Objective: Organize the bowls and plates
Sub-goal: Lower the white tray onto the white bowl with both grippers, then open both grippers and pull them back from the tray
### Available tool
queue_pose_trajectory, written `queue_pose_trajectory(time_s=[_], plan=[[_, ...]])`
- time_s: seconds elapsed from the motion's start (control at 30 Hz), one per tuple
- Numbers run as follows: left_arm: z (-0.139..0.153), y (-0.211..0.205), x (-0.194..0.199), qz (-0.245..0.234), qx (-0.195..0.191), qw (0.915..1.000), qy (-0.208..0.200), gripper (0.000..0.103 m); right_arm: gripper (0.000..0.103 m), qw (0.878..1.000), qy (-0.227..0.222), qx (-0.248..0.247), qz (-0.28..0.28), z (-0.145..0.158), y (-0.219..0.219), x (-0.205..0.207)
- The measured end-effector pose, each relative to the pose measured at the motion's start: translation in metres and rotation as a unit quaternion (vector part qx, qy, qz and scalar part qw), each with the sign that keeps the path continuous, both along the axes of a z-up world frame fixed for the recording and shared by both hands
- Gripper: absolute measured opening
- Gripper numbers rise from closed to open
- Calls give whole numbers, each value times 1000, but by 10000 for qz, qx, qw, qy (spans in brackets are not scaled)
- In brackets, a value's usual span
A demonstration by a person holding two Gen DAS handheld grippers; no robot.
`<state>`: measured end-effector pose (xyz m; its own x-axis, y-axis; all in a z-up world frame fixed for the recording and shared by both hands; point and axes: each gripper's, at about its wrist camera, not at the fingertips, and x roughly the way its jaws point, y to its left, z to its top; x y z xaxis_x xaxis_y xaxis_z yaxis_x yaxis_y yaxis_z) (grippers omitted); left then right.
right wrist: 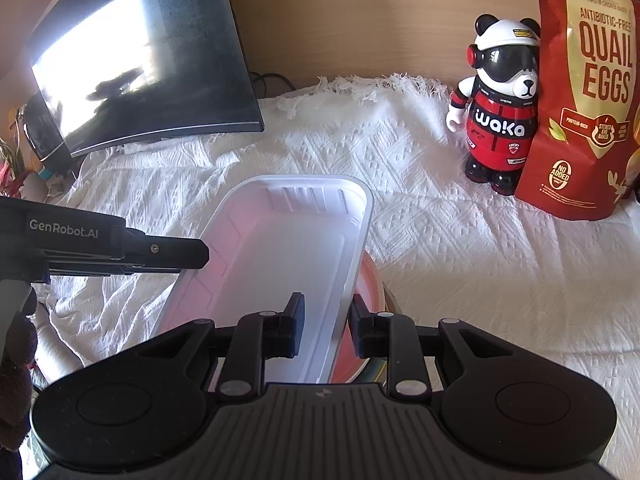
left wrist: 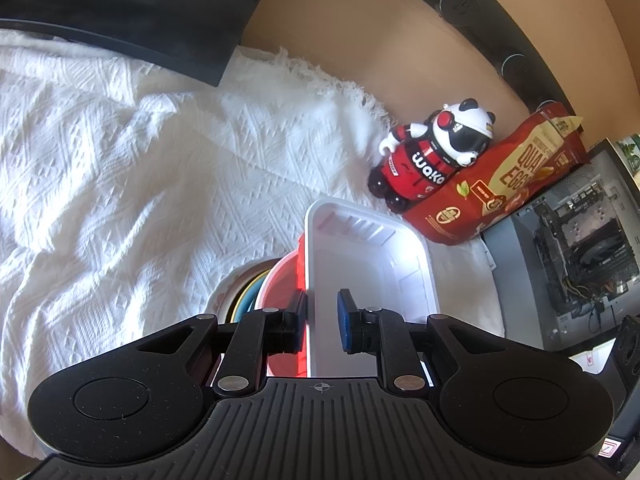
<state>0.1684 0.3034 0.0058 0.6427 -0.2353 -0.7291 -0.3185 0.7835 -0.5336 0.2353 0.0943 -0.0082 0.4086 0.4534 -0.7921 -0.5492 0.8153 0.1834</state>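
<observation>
A white rectangular tray [left wrist: 372, 256] is held by both grippers over a stack of dishes. In the left wrist view my left gripper [left wrist: 320, 320] is shut on the tray's left long wall, with one pad outside it and the blue pad inside. Under the tray lie a red bowl [left wrist: 280, 280], a blue plate [left wrist: 245, 302] and a patterned white plate [left wrist: 221, 297], mostly hidden. In the right wrist view my right gripper [right wrist: 326, 328] is shut on the white tray's [right wrist: 280, 248] right wall. The red bowl [right wrist: 370, 280] peeks out beneath, and my left gripper's finger [right wrist: 176, 254] meets the far rim.
A white knitted cloth [right wrist: 460, 260] covers the table. A panda figure [right wrist: 500, 108] and a red quail-egg bag [right wrist: 588, 92] stand at the back right by the wooden wall. A dark monitor [right wrist: 140, 60] sits at the back left. An open computer case [left wrist: 572, 248] stands on the right.
</observation>
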Motion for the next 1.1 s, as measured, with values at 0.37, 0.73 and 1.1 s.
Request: queue_pose_trajectory(time_s=[0.37, 0.73, 1.1], plan=[[-2, 4, -1, 36, -102, 9999, -9, 18, 25, 10000, 12, -10, -1, 0, 2, 0], [0, 6, 1, 57, 32, 10000, -32, 18, 25, 10000, -32, 21, -47, 2, -1, -3], [7, 6, -1, -311, 322, 9990, -51, 18, 24, 9982, -204, 61, -563, 12, -6, -14]])
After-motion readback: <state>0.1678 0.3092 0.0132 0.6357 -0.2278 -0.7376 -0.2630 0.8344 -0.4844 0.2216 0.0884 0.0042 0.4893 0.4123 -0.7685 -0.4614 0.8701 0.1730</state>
